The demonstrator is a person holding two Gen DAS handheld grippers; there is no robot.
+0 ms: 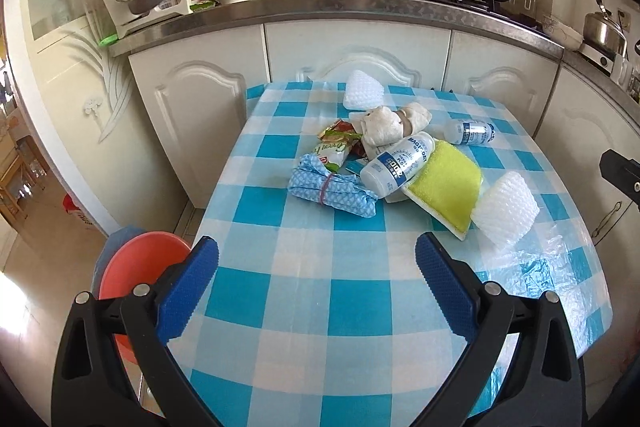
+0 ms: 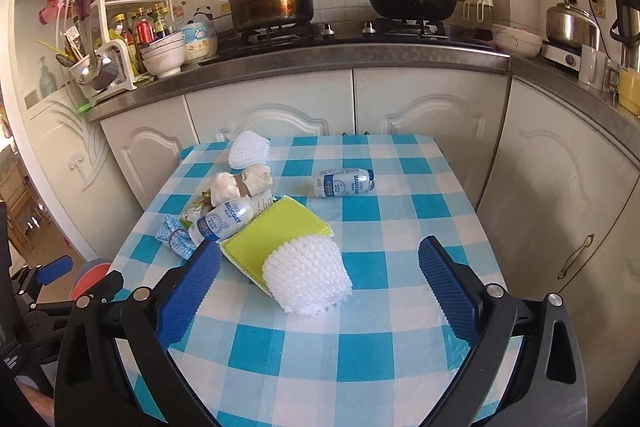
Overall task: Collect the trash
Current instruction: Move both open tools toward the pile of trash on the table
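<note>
My left tongs (image 1: 316,259) and right tongs (image 2: 320,259) both hang released above the checked worktop (image 1: 360,307), holding nothing. The trash lies heaped mid-worktop: a white bottle (image 1: 396,165) resting on a yellow sponge (image 1: 446,187), a blue cloth bundle (image 1: 332,191), a green wrapper (image 1: 332,151), and a white foam net (image 2: 306,277) just ahead of my right tongs. A red bin (image 1: 140,263) stands by the worktop's left edge.

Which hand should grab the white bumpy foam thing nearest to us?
Probably the right gripper. It is open, and the near foam net lies just ahead between its fingers. The left gripper, also open, faces bare tablecloth; the net sits off to its right.
</note>
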